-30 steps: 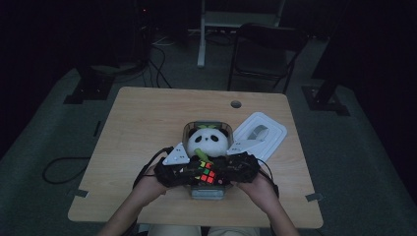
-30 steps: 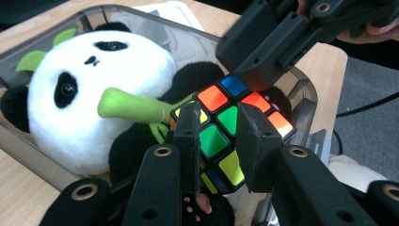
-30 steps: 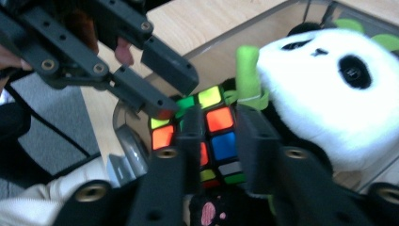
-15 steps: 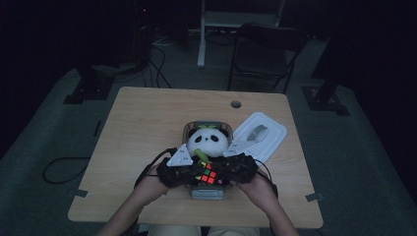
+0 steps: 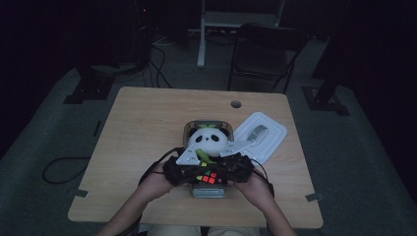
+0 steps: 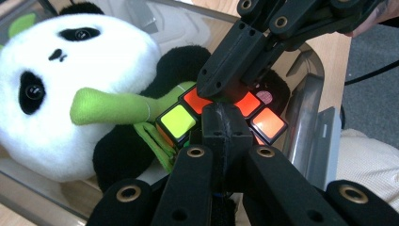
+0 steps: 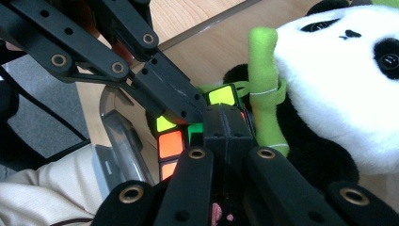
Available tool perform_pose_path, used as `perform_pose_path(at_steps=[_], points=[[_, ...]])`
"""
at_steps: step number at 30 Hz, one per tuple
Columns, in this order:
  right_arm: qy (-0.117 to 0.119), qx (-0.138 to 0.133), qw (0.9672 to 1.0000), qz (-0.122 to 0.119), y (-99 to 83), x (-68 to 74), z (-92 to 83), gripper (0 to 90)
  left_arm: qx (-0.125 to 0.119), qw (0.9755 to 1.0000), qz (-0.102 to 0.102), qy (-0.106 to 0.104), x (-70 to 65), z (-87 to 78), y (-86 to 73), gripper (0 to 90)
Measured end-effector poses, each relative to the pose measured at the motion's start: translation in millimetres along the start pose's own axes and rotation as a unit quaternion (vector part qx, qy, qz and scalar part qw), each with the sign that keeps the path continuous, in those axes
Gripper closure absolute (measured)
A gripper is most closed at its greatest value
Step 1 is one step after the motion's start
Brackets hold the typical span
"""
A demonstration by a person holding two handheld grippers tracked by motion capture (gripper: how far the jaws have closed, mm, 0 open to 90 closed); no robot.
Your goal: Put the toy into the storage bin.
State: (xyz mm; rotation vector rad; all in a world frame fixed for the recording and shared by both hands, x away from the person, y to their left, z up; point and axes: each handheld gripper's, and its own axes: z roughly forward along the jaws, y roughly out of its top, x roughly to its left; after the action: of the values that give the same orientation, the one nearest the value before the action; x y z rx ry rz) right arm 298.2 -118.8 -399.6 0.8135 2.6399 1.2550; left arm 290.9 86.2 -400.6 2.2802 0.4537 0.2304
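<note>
Since the earlier frames the two hands have hardly shifted; both pairs of jaws have just been closing, and now each stands pressed together with nothing between its pads. No brand, label or writing can be read on anything here.

The wooden table (image 5: pixel 147 128) has a round cable hole near its far edge and stands on grey carpet in a dark room, with a black chair (image 5: pixel 265 54) and loose cables on the floor behind it. A white lid (image 5: pixel 265 130) lies on the table to the right of a clear container (image 6: pixel 306 117).

In that container lies a plush panda (image 5: pixel 209 140), holding a green bamboo stalk (image 6: pixel 110 106), and against its dark belly sits a colour cube (image 5: pixel 207 177) with red, orange and yellow-green tiles. The left gripper (image 5: pixel 189 169) and the right gripper (image 5: pixel 228 169) meet tip to tip over the cube at the near end of the container. In the left gripper view its own closed tips rest at the cube's near edge, and the right gripper's tips come down on the red tiles from above.
</note>
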Motion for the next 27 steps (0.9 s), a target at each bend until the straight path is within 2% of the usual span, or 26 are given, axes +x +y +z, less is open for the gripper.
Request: perform_pose_path(at_steps=[3,10,15,17,19,21,22,23,25,27], points=[[-0.009,0.006,0.9999,0.003,0.6,0.7,1.2,90.0,0.008,0.9999,0.005,0.003,0.5,1.5,2.0,90.0],[-0.011,0.014,0.9998,0.010,-0.2,-1.3,5.5,90.0,0.062,0.9975,0.031,0.015,-1.8,8.4,12.0,90.0],[-0.014,0.013,0.9998,0.011,-0.7,-0.5,7.0,90.0,0.073,0.9962,0.041,0.023,-3.6,9.2,13.4,90.0],[-0.012,0.011,0.9998,0.012,-0.6,-0.8,7.2,90.0,0.067,0.9967,0.037,0.027,-4.9,8.1,11.8,90.0],[-0.008,0.006,0.9998,0.015,-0.9,-1.1,6.3,90.0,0.051,0.9979,0.029,0.027,-4.3,5.8,9.2,90.0],[-0.002,-0.001,0.9997,0.023,-0.9,-2.2,3.7,90.0,0.030,0.9994,0.016,0.006,-2.6,1.4,4.7,90.0],[0.010,-0.005,0.9996,0.025,-1.1,-3.0,1.2,90.0,0.017,0.9998,0.012,0.005,-2.4,-0.9,3.7,90.0],[0.024,-0.010,0.9993,0.028,-1.4,-3.2,-0.7,90.0,0.005,1.0000,0.003,-0.004,-2.5,-3.9,2.4,90.0],[0.036,-0.023,0.9987,0.029,-2.3,-1.5,-6.9,90.0,-0.025,0.9996,-0.006,-0.009,-3.8,-8.6,-0.2,90.0],[0.033,-0.033,0.9984,0.031,-2.4,-2.6,-12.9,84.6,-0.029,0.9996,-0.005,-0.006,-5.9,-11.1,-1.3,84.7]])
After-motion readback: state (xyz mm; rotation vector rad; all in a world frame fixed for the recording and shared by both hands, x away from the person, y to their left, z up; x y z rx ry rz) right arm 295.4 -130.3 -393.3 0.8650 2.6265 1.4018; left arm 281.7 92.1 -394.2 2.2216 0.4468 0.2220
